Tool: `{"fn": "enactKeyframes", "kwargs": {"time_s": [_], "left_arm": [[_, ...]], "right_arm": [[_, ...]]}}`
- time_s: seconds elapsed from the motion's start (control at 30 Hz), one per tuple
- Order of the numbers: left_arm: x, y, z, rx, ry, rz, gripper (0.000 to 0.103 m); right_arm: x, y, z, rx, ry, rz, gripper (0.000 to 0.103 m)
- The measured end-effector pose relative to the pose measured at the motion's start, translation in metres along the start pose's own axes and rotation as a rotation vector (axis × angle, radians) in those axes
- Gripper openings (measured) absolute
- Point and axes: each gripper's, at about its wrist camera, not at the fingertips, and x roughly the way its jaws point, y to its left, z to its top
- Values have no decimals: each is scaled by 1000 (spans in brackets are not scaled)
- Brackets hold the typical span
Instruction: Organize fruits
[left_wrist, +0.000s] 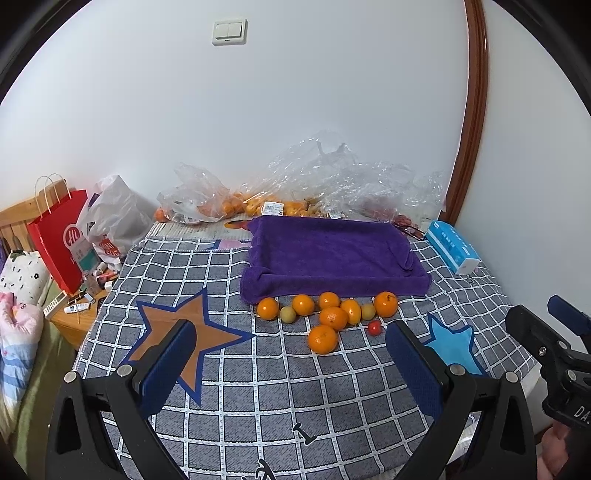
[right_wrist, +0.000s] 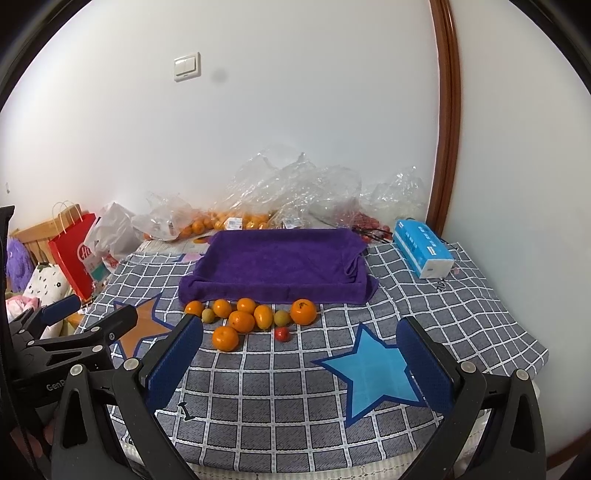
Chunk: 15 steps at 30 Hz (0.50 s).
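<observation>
Several oranges (left_wrist: 323, 339) (right_wrist: 225, 338), two small green-yellow fruits (left_wrist: 287, 314) (right_wrist: 282, 317) and a red cherry tomato (left_wrist: 374, 327) (right_wrist: 282, 333) lie clustered on the checked cloth. Just behind them sits a purple towel (left_wrist: 332, 254) (right_wrist: 277, 262) shaped like a shallow tray, with nothing on it. My left gripper (left_wrist: 291, 347) hovers open above the cloth, short of the fruit. My right gripper (right_wrist: 301, 349) is open too, a little to the right, with the blue star patch between its fingers. Each gripper shows at the edge of the other's view.
Clear plastic bags (left_wrist: 332, 177) (right_wrist: 295, 184) with more oranges line the wall behind the towel. A blue tissue box (left_wrist: 452, 245) (right_wrist: 423, 253) lies at the right. A red paper bag (left_wrist: 59, 240) (right_wrist: 74, 254) and clutter stand left of the table. A brown door frame (right_wrist: 443, 110) rises at right.
</observation>
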Motion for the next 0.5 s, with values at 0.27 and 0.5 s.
{"fn": "enactKeyframes", "kwargs": {"time_s": [0.27, 0.5], "left_arm": [[-2, 1, 1, -4, -7, -1, 103], [-4, 1, 4, 6, -10, 1, 103]], "right_arm": [[1, 1, -3, -3, -1, -4, 103], [4, -1, -1, -9, -6, -17, 103]]}}
